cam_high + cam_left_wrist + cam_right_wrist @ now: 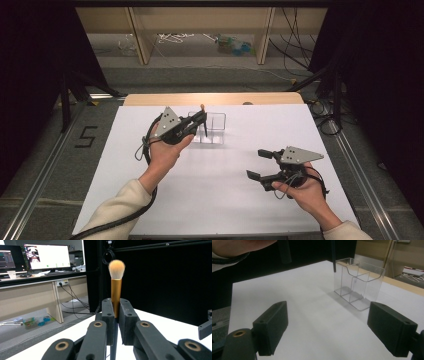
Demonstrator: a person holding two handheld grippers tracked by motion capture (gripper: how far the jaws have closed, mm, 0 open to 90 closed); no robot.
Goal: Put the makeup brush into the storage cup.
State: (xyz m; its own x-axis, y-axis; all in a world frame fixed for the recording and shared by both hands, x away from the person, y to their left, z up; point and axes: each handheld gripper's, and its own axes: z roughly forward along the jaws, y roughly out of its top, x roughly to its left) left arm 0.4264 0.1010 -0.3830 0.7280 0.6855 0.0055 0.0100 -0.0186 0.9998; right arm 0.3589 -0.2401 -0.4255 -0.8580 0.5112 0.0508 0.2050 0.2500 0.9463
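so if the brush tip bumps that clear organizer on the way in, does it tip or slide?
Probably slides first: the clear organizer stands on smooth white table and looks like thin, light plastic. It could tip, since it looks tall for its footprint and holds nothing as ballast. The makeup brush, clamped upright in the left claw, looks rigid, so a bump transfers directly.

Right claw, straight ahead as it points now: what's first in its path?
Probably the clear divided holder. The right claw is open, low over the white table, with bare table between it and the holder. Depth is uncertain; it may pass slightly to one side.
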